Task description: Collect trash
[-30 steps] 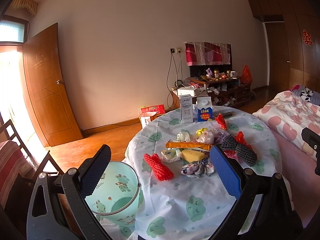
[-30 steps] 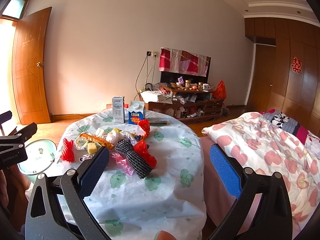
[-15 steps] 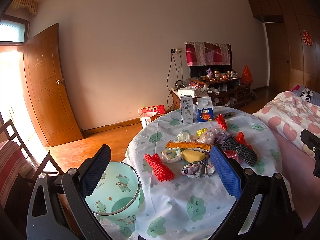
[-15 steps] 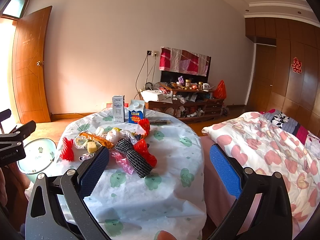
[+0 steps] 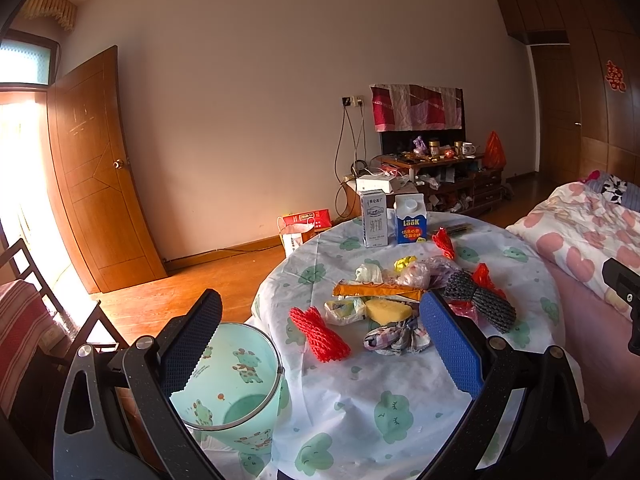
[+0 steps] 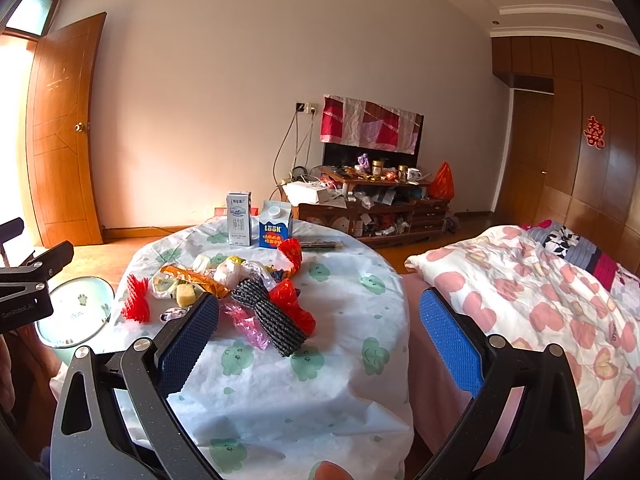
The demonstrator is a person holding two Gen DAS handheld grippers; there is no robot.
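Note:
A pile of trash lies mid-table: a red foam net (image 5: 319, 333), a black foam net (image 5: 480, 305), a yellow sponge (image 5: 388, 310), an orange wrapper (image 5: 376, 290) and crumpled plastic. The black net (image 6: 269, 317) and red net (image 6: 136, 300) also show in the right wrist view. A pale green bin (image 5: 228, 384) stands by the table's left edge. My left gripper (image 5: 320, 344) is open and empty, held short of the pile. My right gripper (image 6: 316, 344) is open and empty over the table's near right side.
Two milk cartons (image 5: 374, 219) (image 5: 410, 225) stand at the table's far side. A bed with a flowered quilt (image 6: 520, 300) runs along the right. A dark chair (image 5: 36, 320) stands at the left. A cluttered TV cabinet (image 6: 372, 208) is against the far wall.

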